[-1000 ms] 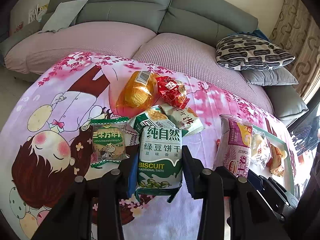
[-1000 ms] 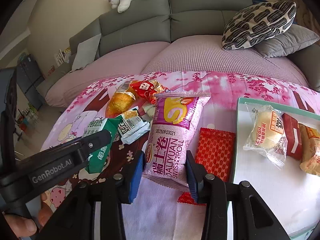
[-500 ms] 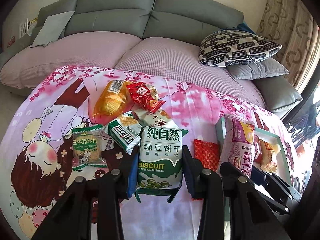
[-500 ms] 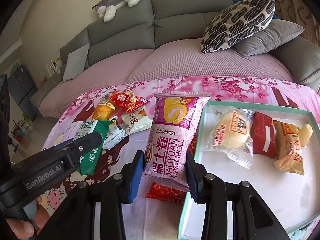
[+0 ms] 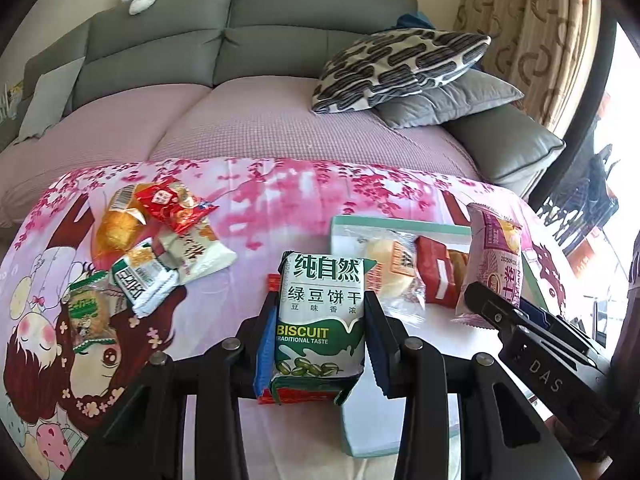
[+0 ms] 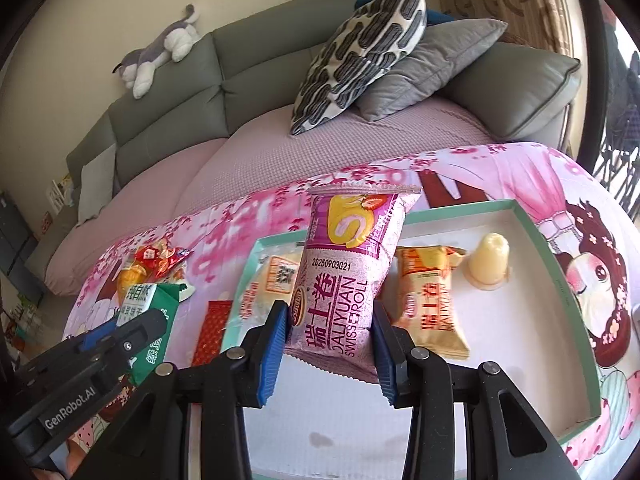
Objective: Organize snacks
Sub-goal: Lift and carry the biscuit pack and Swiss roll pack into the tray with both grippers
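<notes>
Green mung-bean biscuit packet [image 5: 320, 320] pinched upright in the left gripper [image 5: 320, 344], carried from above the loose snack pile [image 5: 160, 256] across to the near-left edge of the teal-rimmed tray [image 6: 552, 264]. Purple Swiss roll packet [image 6: 348, 292] clamped in the right gripper [image 6: 332, 344], moved from beside the tray to well over its white floor, above a bun [image 6: 268, 292], a yellow Swiss roll [image 6: 432, 308] and a jelly cup [image 6: 490, 260]. Both probably ready to set down; five snacks left on the cloth.
</notes>
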Available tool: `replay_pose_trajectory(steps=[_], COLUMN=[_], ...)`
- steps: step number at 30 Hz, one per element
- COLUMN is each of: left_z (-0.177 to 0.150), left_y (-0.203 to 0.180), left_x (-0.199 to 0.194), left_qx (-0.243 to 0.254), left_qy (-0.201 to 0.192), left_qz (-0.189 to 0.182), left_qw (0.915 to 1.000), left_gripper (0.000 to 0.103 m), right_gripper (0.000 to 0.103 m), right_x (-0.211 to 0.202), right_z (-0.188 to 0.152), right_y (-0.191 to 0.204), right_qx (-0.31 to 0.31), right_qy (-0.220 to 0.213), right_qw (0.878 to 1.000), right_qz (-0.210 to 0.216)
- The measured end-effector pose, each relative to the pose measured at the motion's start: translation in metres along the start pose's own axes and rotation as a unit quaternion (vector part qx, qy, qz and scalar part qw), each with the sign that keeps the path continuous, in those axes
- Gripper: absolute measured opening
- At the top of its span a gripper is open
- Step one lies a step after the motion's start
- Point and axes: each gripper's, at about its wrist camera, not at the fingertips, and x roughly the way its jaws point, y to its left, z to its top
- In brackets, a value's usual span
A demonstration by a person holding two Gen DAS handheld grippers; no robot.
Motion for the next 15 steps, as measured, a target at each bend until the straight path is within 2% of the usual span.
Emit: replay_pose_trajectory(steps=[8, 15], left_z=[-0.006, -0.009], left_y=[-0.065, -0.101], left_x=[0.012, 0.023], left_qx=[0.056, 0.079], left_qy=[0.008, 0.016], left_qz=[-0.028, -0.040], left_qw=[0.9980, 0.9959], left_gripper=[0.041, 0.041], right_gripper=[0.042, 0.042], right_x=[-0.021, -0.031], right_z=[0.007, 0.006], right_y=[-0.062, -0.098], right_qx=[0.045, 0.068], right_qy=[-0.021, -0.027], right_qw=[0.998, 0.995], right_qz=[-0.042, -0.065])
